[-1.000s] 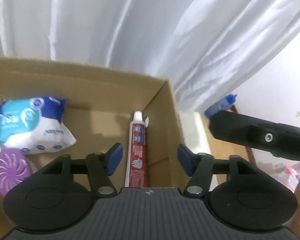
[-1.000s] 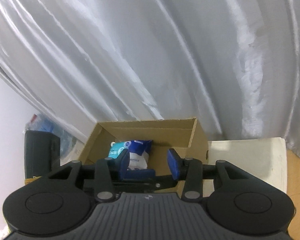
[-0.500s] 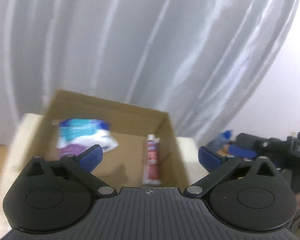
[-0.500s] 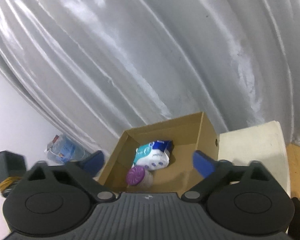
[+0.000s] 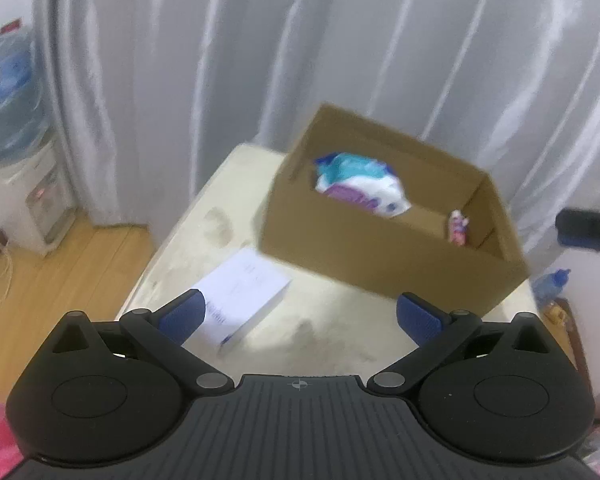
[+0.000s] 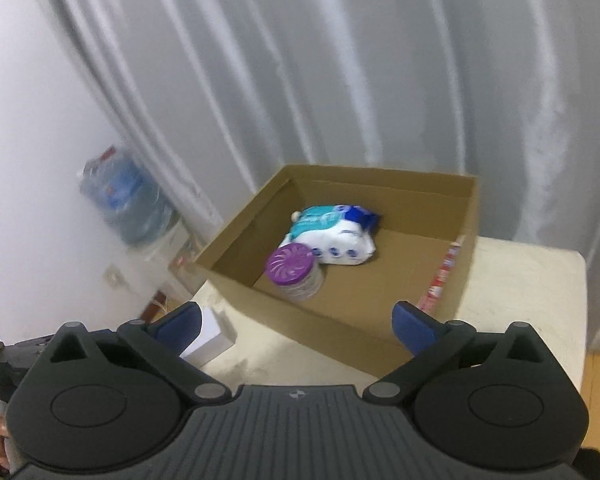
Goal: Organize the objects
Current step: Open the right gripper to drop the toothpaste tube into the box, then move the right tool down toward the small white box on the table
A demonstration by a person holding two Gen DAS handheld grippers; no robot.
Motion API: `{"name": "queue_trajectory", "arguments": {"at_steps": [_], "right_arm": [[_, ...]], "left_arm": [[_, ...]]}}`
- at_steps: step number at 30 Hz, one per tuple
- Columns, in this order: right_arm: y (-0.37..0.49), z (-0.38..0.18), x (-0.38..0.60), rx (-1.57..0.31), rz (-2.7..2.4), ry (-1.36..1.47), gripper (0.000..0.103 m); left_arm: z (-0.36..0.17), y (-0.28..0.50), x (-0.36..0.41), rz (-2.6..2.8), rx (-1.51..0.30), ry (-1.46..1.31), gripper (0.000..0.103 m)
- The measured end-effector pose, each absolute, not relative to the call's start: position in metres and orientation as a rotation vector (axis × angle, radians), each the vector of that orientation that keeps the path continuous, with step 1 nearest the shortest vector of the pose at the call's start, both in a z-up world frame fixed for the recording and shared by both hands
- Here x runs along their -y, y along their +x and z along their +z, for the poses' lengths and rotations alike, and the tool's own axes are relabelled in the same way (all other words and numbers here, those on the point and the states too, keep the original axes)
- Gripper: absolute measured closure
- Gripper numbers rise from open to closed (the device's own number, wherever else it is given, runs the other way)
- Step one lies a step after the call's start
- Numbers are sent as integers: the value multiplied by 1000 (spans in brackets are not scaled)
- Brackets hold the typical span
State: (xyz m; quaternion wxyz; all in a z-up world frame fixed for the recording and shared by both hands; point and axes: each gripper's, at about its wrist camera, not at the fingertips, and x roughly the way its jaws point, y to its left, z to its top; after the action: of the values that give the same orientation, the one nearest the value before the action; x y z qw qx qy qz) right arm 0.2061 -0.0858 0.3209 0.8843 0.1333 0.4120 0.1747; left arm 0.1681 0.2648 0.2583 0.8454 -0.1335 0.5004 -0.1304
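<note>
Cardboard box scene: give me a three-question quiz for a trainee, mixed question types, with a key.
1. True or false: the purple round container lies in the cardboard box.
2. Which item is outside the box, on the table? A) tissue pack B) white box C) toothpaste tube
3. Fill in: both the left claw and the right claw are ____ and hold nothing.

Key: 1 true; 2 B; 3 open.
</note>
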Motion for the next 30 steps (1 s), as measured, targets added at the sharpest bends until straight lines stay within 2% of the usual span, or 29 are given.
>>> {"name": "queue_trajectory", "arguments": {"at_steps": [7,15,24,30], "right_arm": [[212,306,11,-883,456,175,0],[240,240,-61,-935,583,254,0],[271,189,-110,-958,565,261,12],[282,174,-121,-1021,609,263,15]], "left_arm": [[224,161,-273,-278,-1108,-230,1],[194,153,-281,-275,-1076,-125,1],[168,160,-278,-349,-1075,-92,7],[159,171,-274,-389,-1100,-119,10]]}}
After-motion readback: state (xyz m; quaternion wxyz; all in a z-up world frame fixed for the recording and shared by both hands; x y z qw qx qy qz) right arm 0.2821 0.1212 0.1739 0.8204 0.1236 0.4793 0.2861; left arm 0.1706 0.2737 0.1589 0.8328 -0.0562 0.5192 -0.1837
